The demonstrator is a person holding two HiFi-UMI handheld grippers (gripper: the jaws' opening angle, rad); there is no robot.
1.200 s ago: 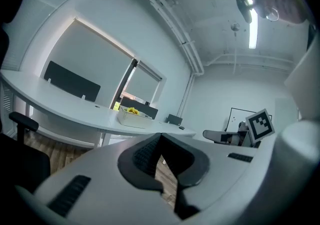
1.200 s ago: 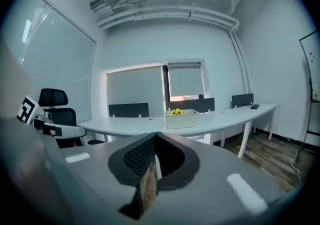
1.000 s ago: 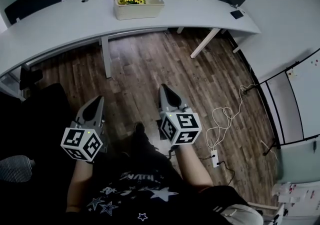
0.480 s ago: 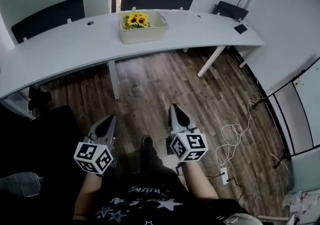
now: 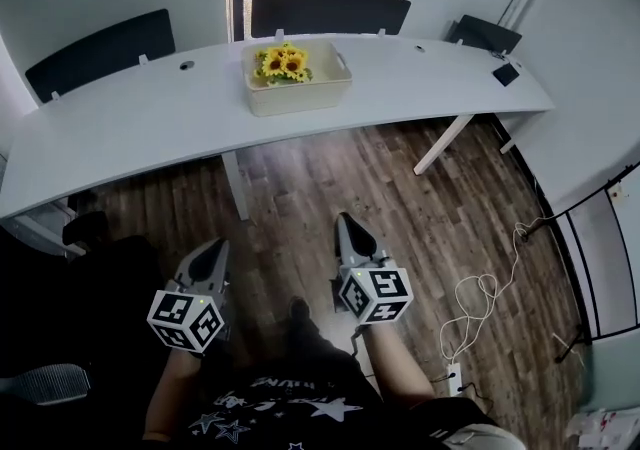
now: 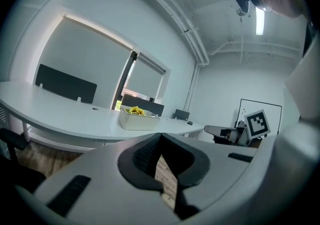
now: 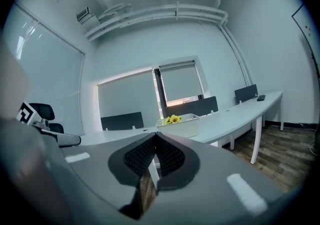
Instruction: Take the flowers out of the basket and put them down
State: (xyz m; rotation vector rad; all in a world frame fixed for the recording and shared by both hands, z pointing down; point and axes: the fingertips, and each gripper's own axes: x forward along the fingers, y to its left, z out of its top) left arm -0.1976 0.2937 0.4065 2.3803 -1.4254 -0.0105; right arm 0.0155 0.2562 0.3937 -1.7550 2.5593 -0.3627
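A cream basket [image 5: 300, 88] stands on the long curved white desk [image 5: 150, 123], with yellow sunflowers [image 5: 283, 64] in its left half. The same basket [image 6: 139, 120] and flowers [image 6: 135, 111] show small ahead in the left gripper view, and the basket [image 7: 181, 124] with flowers [image 7: 173, 118] likewise in the right gripper view. My left gripper [image 5: 215, 252] and right gripper [image 5: 348, 226] are both shut and empty, held over the wood floor well short of the desk, pointing towards it.
Dark chairs [image 5: 328, 11] line the desk's far side. A dark phone [image 5: 506, 74] lies at the desk's right end. White desk legs [image 5: 237, 188] stand ahead of me. A white cable and power strip [image 5: 455, 370] lie on the floor at the right. A black office chair [image 5: 60, 268] is at my left.
The desk and basket have come nearer and lower in the head view, as the person and both grippers have moved forward towards them. Both grippers stayed shut.
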